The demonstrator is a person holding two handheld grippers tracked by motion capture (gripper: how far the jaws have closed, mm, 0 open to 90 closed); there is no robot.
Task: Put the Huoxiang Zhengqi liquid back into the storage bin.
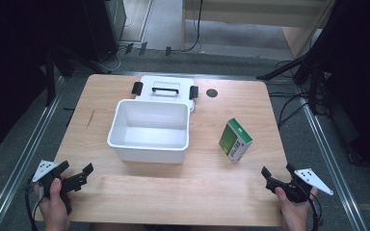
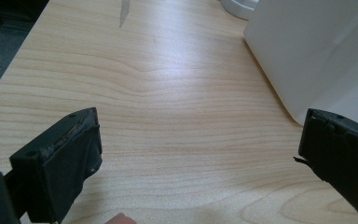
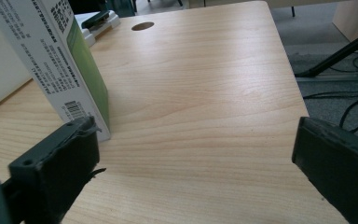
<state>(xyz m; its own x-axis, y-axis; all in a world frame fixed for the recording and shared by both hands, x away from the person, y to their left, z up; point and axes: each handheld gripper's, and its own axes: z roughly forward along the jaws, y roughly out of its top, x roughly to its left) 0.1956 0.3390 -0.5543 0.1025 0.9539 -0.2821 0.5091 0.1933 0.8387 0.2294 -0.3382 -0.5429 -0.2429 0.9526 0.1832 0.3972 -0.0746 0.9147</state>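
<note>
Wooden table [image 1: 173, 192] under everything, pale grain, a small round hole [image 1: 212, 93] in its far part. White bin [image 1: 149, 130] as the landmark: open-topped, nothing inside, near the table's middle. Directly behind the bin and touching its far rim, a flat white lid [image 1: 166, 89] with a black handle and two black clips. To the bin's right, apart from it, a green and white box [image 1: 235, 140], upright and tilted on one edge. Nearer than the bin and off to its left, at the table's near corner, the left gripper [image 1: 74, 174], jaws wide apart, nothing between them. Nearer than the bin and well to its right, past the box, the right gripper [image 1: 277, 175], jaws likewise spread and empty.
</note>
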